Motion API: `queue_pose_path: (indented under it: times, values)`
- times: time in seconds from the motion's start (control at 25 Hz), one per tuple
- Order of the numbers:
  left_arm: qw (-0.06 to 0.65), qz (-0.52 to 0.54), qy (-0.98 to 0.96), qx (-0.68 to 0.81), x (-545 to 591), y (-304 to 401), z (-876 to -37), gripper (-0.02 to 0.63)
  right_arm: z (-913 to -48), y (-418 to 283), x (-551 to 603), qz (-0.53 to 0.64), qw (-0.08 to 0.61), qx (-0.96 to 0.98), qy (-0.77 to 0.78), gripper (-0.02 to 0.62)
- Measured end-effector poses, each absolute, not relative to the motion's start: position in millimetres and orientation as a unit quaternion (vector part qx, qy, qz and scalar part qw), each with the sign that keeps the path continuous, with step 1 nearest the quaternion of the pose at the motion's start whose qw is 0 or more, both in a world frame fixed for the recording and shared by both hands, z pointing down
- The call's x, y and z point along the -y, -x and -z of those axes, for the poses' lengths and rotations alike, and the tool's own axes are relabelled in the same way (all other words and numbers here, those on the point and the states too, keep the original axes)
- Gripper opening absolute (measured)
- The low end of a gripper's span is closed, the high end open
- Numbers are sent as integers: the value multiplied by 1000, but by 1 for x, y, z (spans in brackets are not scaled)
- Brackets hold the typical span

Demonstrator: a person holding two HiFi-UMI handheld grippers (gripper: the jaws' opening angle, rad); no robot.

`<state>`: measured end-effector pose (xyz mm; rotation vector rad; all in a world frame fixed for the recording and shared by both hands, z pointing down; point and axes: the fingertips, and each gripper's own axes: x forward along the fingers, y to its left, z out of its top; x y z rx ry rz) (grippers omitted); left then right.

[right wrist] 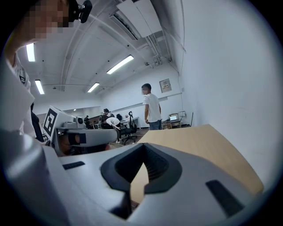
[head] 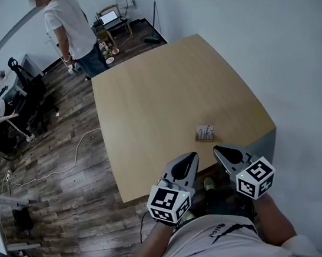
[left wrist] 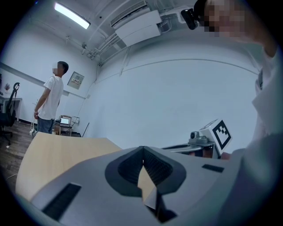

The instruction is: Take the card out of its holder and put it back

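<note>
Fingers (left wrist: pixel 155 166) together; card holder (head: pixel 205 132) small, indistinct.

The holder (head: pixel 205 132) lies on the counter (head: pixel 156 96), just beyond the left tongs (head: pixel 188 160) and right tongs (head: pixel 220 150).

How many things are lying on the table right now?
1. A card holder lies by the table's near edge, just ahead of the left gripper and right gripper, which hide a little of that edge.
</note>
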<state>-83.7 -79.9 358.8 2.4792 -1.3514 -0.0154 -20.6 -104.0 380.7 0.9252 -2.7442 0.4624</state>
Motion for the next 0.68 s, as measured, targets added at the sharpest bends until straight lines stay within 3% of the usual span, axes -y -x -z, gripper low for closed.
queue_pose_path:
  times: [0.68]
  values:
    - [162, 10, -864, 477, 78, 82, -365, 12, -385, 23, 100, -150, 110, 936, -299, 14]
